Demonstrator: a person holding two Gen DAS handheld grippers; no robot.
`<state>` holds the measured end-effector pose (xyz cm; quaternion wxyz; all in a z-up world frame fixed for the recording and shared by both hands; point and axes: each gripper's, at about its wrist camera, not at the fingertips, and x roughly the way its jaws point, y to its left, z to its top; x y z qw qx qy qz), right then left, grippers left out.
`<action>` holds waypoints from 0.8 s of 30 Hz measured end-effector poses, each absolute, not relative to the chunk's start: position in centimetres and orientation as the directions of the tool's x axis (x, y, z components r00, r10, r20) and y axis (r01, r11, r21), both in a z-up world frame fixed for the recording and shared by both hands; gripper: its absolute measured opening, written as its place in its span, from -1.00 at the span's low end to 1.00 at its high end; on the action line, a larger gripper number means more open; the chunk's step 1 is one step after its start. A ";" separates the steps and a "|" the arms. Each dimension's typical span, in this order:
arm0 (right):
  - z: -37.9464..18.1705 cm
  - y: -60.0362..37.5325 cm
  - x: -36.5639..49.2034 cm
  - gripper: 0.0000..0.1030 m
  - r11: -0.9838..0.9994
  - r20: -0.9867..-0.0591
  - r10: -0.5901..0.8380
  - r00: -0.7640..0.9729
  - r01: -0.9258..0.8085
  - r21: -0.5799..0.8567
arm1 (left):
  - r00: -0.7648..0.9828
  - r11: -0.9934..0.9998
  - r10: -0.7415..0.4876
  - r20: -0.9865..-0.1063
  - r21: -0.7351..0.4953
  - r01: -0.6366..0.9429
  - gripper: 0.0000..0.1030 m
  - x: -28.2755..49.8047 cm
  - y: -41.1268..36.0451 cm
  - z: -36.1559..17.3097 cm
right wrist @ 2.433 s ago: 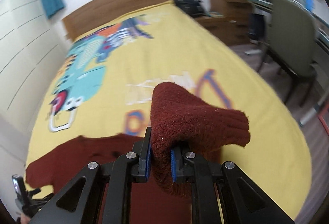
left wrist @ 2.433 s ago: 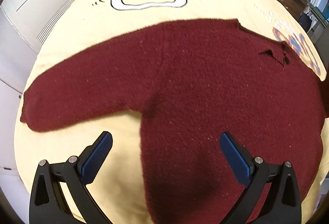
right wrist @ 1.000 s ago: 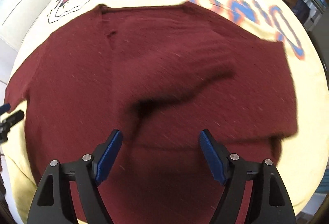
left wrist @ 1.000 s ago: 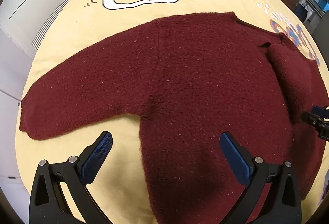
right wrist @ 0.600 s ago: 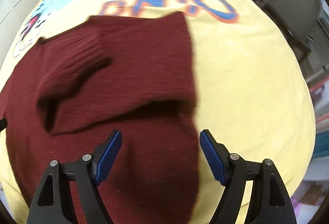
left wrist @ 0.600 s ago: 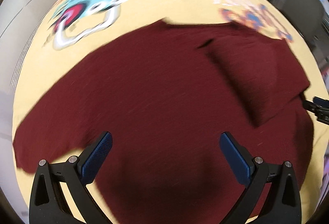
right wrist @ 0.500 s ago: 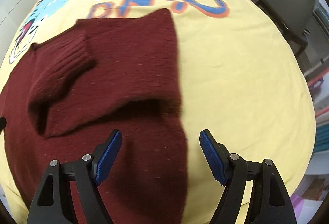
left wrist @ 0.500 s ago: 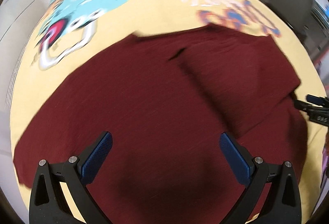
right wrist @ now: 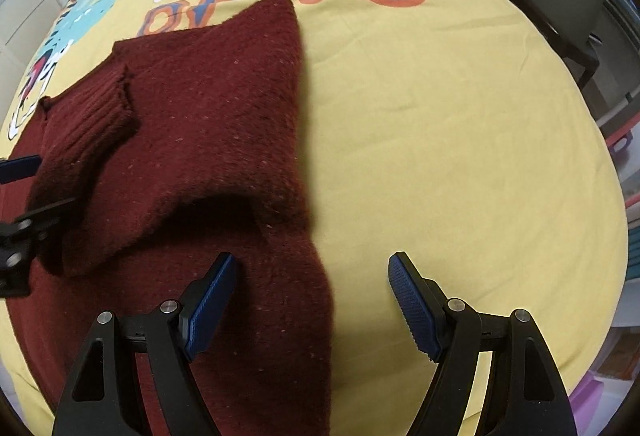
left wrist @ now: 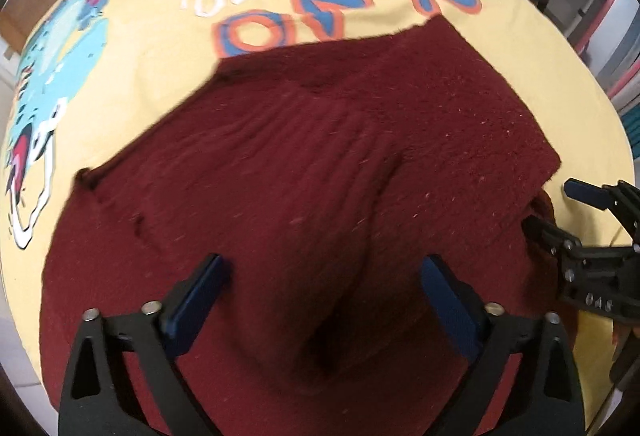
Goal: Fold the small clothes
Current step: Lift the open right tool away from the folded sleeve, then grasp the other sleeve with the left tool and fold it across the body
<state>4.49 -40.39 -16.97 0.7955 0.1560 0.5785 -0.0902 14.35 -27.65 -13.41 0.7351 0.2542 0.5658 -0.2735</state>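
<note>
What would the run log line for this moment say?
sweater: one sleeve folded across body | left gripper: open, just been closing, empty | right gripper: open, empty

Right gripper (right wrist: 312,300) earlier clamped the sweater's sleeve (right wrist: 86,139) and held it up in frame centre; now jaws wide apart, nothing gripped, sleeve lies folded across the sweater (right wrist: 208,139) body at centre left. Right wrist view swung from the room down to the bedspread (right wrist: 440,139); sweater's edge now sits lower centre between the jaws. Left gripper (left wrist: 324,296): jaws have just been closing a little, not pressing the knit under them. Left wrist view shifted: spread-out sleeve at left gone from frame, folded part now centre and right, "DINO" print at top, right gripper larger at right edge.
</note>
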 end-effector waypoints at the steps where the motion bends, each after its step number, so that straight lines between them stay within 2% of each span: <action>1: -17.1 -40.4 4.5 0.53 0.934 -0.949 0.038 0.313 0.325 0.145 | 0.214 0.718 -0.085 -0.973 0.089 0.690 0.56 14.5 -28.3 -13.9; 3: -17.3 -40.5 4.5 0.53 0.933 -0.950 0.040 0.311 0.327 0.147 | 0.214 0.710 -0.030 -0.976 0.130 0.692 0.22 14.9 -28.8 -15.1; 4: -17.4 -40.5 4.5 0.53 0.934 -0.950 0.042 0.311 0.326 0.148 | 0.208 0.712 -0.026 -0.978 0.128 0.690 0.13 15.1 -28.8 -15.3; 5: -17.6 -40.6 4.6 0.53 0.934 -0.949 0.042 0.312 0.325 0.148 | 0.211 0.720 -0.030 -0.977 0.125 0.683 -0.10 15.3 -28.6 -15.3; 6: -17.7 -40.5 4.6 0.53 0.935 -0.949 0.040 0.313 0.324 0.146 | 0.216 0.730 -0.041 -0.975 0.118 0.673 -0.44 15.6 -28.1 -14.9; 8: -17.7 -40.5 4.7 0.53 0.936 -0.949 0.036 0.313 0.322 0.142 | 0.226 0.757 -0.058 -0.972 0.105 0.645 -0.72 16.2 -26.7 -14.0; 11: -17.6 -40.5 5.3 0.53 0.939 -0.948 0.030 0.317 0.317 0.136 | 0.224 0.802 -0.133 -0.965 0.028 0.596 -0.72 17.1 -23.5 -12.2; 17: -17.4 -40.2 6.5 0.48 0.945 -0.948 0.025 0.319 0.302 0.127 | 0.258 0.868 -0.205 -0.944 -0.054 0.493 -0.72 17.5 -16.7 -9.7; 19: -17.4 -40.2 6.6 0.07 0.943 -0.946 0.034 0.323 0.304 0.138 | 0.260 0.882 -0.226 -0.939 -0.084 0.463 -0.72 17.4 -14.8 -9.6; 20: -17.4 -40.3 6.7 -0.36 0.941 -0.945 0.041 0.324 0.305 0.146 | 0.263 0.889 -0.229 -0.937 -0.092 0.448 -0.72 17.5 -13.8 -9.8; 21: -17.4 -40.3 6.8 -0.61 0.939 -0.944 0.060 0.326 0.303 0.164 | 0.265 0.896 -0.233 -0.936 -0.101 0.431 -0.72 17.5 -13.1 -10.0; 24: -17.6 -40.1 7.0 -0.71 0.942 -0.947 0.050 0.316 0.300 0.150 | 0.252 0.914 -0.257 -0.933 -0.150 0.377 -0.72 18.0 -11.4 -11.1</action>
